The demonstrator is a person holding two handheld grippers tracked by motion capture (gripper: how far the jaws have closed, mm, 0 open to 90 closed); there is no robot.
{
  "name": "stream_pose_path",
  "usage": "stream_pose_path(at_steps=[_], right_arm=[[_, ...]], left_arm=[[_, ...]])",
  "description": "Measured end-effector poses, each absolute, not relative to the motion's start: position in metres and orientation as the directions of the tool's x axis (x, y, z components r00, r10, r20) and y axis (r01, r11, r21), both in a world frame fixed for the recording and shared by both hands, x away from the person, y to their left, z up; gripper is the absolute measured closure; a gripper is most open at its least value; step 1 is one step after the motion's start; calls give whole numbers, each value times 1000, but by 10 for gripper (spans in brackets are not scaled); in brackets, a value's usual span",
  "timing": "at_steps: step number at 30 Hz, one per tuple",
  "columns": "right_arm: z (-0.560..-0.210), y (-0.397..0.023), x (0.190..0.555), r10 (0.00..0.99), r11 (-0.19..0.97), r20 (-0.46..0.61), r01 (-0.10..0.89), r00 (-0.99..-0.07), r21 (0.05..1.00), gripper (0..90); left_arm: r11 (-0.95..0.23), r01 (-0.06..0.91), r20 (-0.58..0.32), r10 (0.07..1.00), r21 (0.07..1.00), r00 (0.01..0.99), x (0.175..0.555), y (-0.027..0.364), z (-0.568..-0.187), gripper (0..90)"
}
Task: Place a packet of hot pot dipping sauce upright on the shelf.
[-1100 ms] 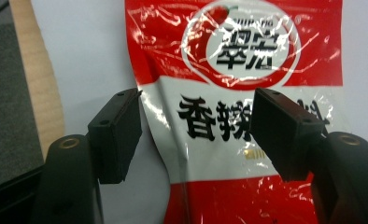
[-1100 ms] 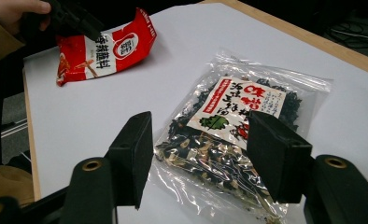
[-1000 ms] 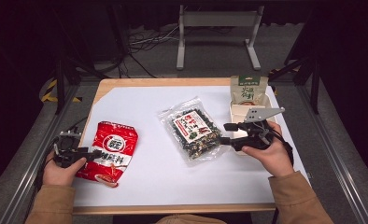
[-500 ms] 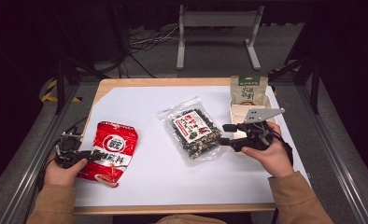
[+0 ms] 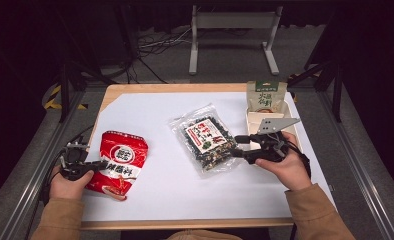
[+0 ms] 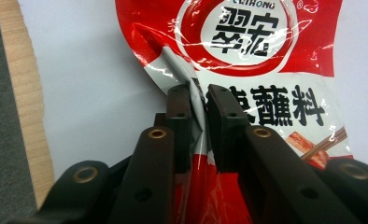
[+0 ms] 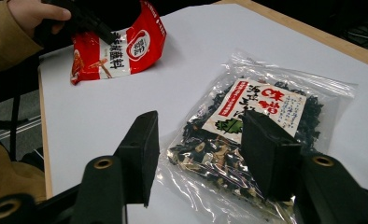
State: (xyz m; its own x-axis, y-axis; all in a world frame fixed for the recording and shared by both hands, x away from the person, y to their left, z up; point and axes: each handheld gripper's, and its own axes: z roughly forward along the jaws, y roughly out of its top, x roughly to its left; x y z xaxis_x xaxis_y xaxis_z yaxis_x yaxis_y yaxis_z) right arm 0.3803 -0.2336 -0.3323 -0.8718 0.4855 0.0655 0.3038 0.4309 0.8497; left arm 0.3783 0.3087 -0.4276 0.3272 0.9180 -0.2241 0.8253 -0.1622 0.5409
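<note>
Seen from above, a person's two forearms in tan sleeves come in from the near edge of a wooden table [image 5: 135, 90] covered with a white sheet [image 5: 150, 115]. Each hand holds a black two-jaw gripper.

Nearest, at the left, the left gripper [image 5: 96, 164] lies low at the left edge of a red foil seasoning packet [image 5: 119, 161] printed with white and black Chinese characters. In the left gripper view its jaws have just been closing, and they now pinch a raised fold of the packet's [image 6: 247, 56] edge between the pads [image 6: 178, 105], with the foil creased up in the narrow gap. The rest of the packet lies flat on the white sheet, near the table's left side.

At the right, the right gripper [image 5: 239, 146] points left toward a clear plastic bag of dark dried seaweed mix [image 5: 208, 142] with a red and white label, lying near the middle of the sheet. In the right gripper view the jaws stand apart, one on each side of the near corner of the seaweed bag [image 7: 266, 121]; they have just been narrowing a little, and the pads do not press on the plastic. A grey three-cornered plate [image 5: 276, 124] sits on top of this gripper.

Farther back, at the right far corner, a green and white snack pouch [image 5: 266, 96] stands upright in a pale tray [image 5: 252, 120]. Beyond the table, cables lie on a grey floor beside a metal stand [image 5: 232, 22].
</note>
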Motion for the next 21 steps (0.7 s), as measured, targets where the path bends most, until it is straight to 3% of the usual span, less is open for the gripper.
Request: stream_pose_path(at_steps=[5, 21], right_arm=[[-332, -230, 378, 472, 442, 47, 282, -880, 852, 503], [-332, -208, 367, 442, 422, 77, 283, -894, 861, 470]], left_arm=[[-147, 803, -240, 910, 578, 339, 375, 307, -421, 836], [-124, 622, -219, 867, 773, 447, 348, 276, -373, 844]])
